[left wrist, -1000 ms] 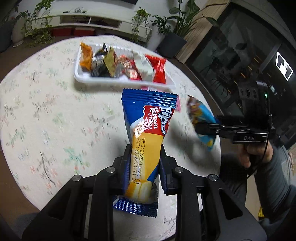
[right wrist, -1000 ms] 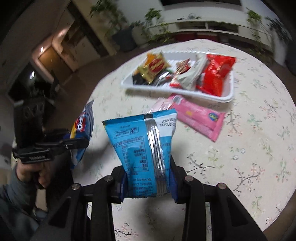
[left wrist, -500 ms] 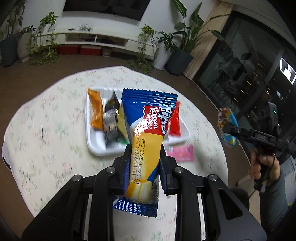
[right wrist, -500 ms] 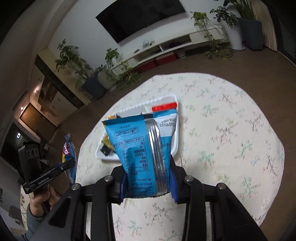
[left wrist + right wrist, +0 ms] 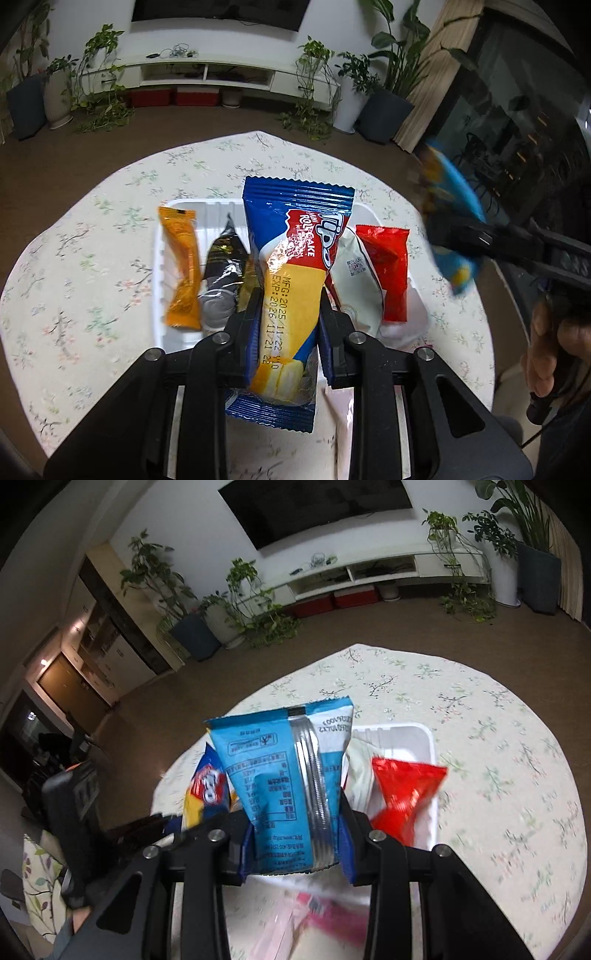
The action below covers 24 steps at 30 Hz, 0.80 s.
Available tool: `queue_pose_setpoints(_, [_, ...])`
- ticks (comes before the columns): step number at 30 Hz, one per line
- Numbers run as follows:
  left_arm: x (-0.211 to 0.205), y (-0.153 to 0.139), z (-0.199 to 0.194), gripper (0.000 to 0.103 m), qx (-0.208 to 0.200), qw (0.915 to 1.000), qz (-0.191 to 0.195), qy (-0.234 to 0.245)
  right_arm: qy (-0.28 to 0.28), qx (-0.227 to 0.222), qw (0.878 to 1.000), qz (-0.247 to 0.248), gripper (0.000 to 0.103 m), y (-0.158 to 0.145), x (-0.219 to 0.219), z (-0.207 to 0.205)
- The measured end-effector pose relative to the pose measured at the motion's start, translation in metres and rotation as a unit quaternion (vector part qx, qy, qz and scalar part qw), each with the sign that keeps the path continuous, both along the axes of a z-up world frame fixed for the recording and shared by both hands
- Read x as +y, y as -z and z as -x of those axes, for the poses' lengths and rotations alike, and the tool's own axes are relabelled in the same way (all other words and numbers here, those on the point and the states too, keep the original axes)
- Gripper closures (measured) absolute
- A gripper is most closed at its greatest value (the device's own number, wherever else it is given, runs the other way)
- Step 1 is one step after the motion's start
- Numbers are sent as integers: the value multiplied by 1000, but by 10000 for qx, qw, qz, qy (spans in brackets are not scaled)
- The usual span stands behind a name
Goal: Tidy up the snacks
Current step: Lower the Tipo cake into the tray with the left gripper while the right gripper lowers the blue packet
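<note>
My left gripper is shut on a blue, red and yellow Tipo roll-cake packet, held upright above the white tray. The tray holds an orange packet, a black packet, a white packet and a red packet. My right gripper is shut on a light blue snack packet, held over the tray's near end. The right gripper shows at the right of the left wrist view, with its blue packet.
The tray sits on a round table with a flowered cloth. A pink packet lies on the cloth just in front of the tray. The left gripper with the Tipo packet shows at the left of the right wrist view. Potted plants and a TV shelf stand beyond.
Both grippers have risen and pulled back from the table, then come in over the tray. Each still holds its packet. The right gripper has moved closer to the left one.
</note>
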State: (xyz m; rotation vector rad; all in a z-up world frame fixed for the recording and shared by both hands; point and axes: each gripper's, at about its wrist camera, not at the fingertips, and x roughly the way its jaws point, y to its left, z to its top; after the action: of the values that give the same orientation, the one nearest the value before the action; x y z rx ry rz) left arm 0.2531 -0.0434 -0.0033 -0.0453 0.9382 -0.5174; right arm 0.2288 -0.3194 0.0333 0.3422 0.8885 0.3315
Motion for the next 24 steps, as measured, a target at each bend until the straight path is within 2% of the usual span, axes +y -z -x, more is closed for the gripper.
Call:
queue_pose_setpoints(6, [-8,33,-32,79,182,9996,-106,-177,92,342,9990,258,65,33,11,-39])
queue_pose_setpoints(10, [-4,49,-43,78,219,9994,-107,-245,52,519,9978,408,65,55,23,-52])
queue_pose_setpoints(15, [0,73,-59,77,332,9990,-41,-289,-60,575,9964,615,64,68,37,-59])
queue_pose_setpoints(19, [2,82,-66,76,342,9989,44,-309,-150,730,9930,912,65,80,50,-65])
queue_pose_setpoints(24, [2,90,-72,75,294,9991,125,-291,-68,826,9930,843,64,95,46,-74])
